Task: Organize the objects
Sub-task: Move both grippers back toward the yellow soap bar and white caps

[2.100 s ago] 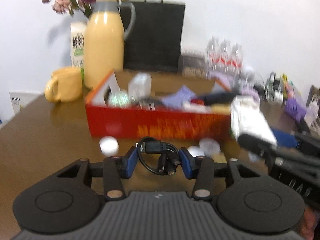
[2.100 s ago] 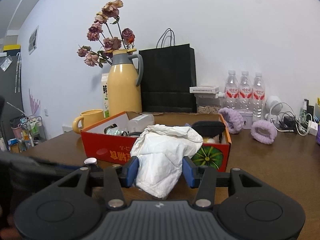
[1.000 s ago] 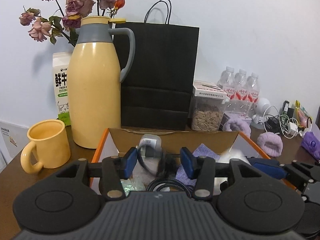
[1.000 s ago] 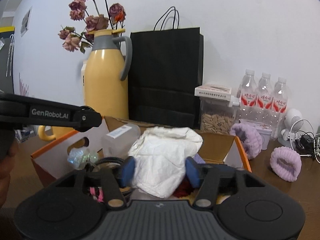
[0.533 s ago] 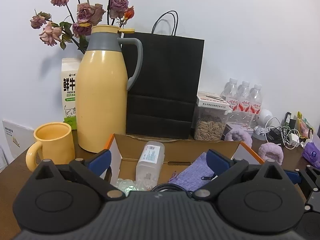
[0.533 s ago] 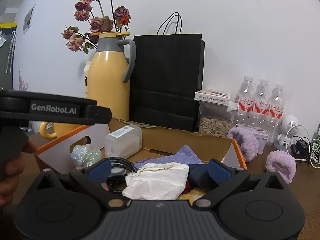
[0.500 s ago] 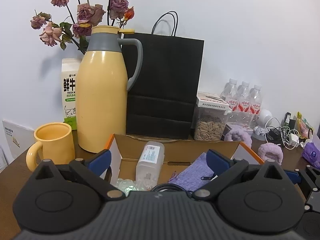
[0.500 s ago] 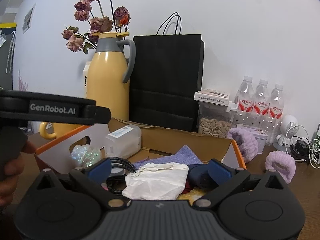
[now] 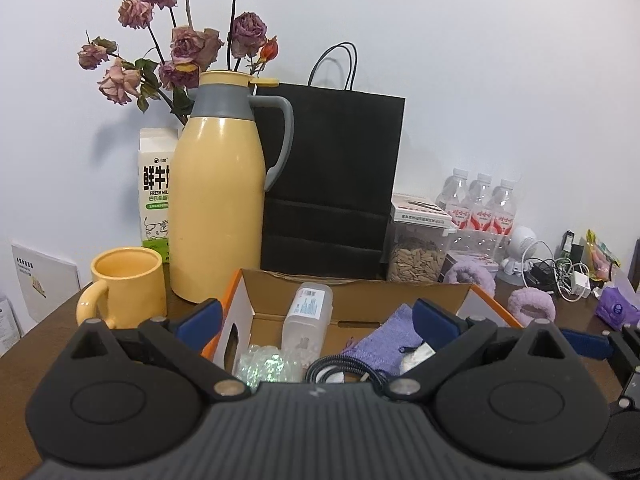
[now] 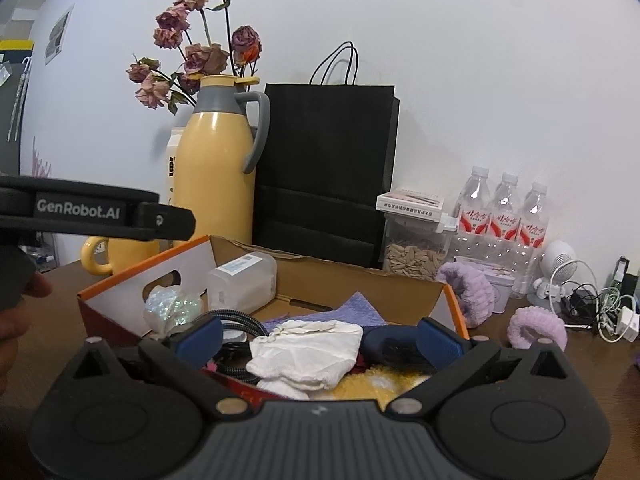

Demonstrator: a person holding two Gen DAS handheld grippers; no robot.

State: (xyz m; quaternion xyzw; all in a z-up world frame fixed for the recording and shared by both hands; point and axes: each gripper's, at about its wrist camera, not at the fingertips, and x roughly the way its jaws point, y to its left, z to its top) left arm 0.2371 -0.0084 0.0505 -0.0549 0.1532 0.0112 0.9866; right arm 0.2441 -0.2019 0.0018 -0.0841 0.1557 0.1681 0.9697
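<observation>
An open cardboard box (image 9: 356,289) with orange edges sits on the brown table; it also shows in the right wrist view (image 10: 400,282). It holds a clear plastic bottle (image 9: 307,314), a purple cloth (image 9: 384,340), a shiny crumpled wrap (image 9: 266,366), a coiled black cable (image 9: 340,370) and a white crumpled cloth (image 10: 308,350). My left gripper (image 9: 318,320) is open and empty above the box. My right gripper (image 10: 318,338) is open and empty, just above the white cloth lying in the box.
Behind the box stand a yellow thermos jug (image 9: 220,208), a yellow mug (image 9: 126,286), a milk carton (image 9: 154,192), a black paper bag (image 9: 332,184), a seed jar (image 9: 418,250) and water bottles (image 9: 480,208). Purple scrunchies (image 10: 536,330) and tangled chargers (image 10: 600,308) lie to the right.
Both grippers carried their loads over the box and opened. The black cable and the white cloth now lie in the box. Since half a second ago the view has risen slightly.
</observation>
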